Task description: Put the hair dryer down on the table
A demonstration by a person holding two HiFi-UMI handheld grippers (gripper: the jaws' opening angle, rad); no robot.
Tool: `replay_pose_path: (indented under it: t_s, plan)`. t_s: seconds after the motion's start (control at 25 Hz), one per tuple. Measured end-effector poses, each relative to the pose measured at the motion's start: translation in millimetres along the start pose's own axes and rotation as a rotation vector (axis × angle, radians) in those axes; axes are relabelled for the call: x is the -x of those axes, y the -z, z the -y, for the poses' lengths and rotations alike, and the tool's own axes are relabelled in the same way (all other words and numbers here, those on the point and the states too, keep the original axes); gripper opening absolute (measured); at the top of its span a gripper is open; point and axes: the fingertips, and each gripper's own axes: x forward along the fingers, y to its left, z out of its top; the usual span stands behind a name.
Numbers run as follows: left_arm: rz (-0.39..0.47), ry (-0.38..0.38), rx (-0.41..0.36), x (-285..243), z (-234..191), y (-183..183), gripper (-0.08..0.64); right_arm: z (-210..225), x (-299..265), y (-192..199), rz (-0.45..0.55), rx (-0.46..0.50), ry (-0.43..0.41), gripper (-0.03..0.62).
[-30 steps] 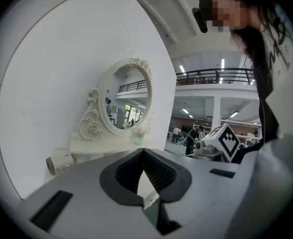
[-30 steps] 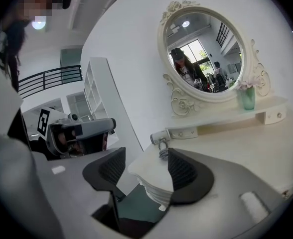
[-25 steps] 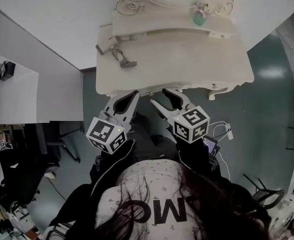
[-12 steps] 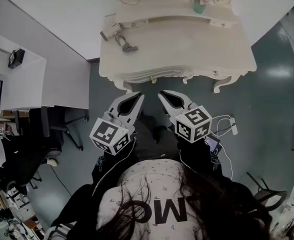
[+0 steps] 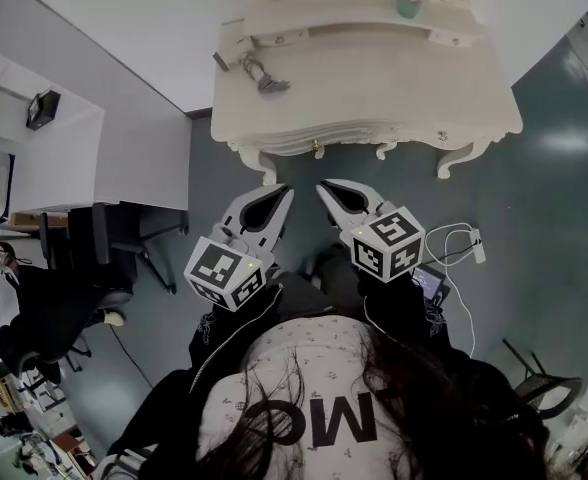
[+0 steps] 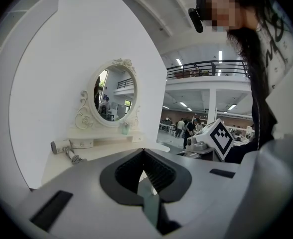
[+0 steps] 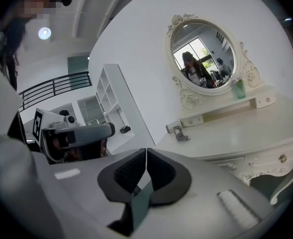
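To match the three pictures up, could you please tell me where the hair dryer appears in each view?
Head view: hair dryer upper middle, at the table's back left corner.
Left gripper view: hair dryer at the left, below-left of the mirror.
Right gripper view: hair dryer right of centre, below-left of the mirror.
Shared landmark: the green cup on the shelf.

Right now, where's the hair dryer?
In the head view the hair dryer lies on the table's far left corner, next to the wall, at the left end of the shelf.
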Motion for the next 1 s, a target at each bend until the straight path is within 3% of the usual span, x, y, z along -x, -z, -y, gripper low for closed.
replay_pose_path:
  t_s: [0.36,1.0]
  plan:
    - [0.017,0.028,0.017,61,-7,15,-0.005,-57,-10,21,-0.005,-0.004,0.013,0.01]
    - [0.013,0.114,0.012,197,2,61,-0.005,-184,-8,93,0.025,-0.044,0.098,0.009]
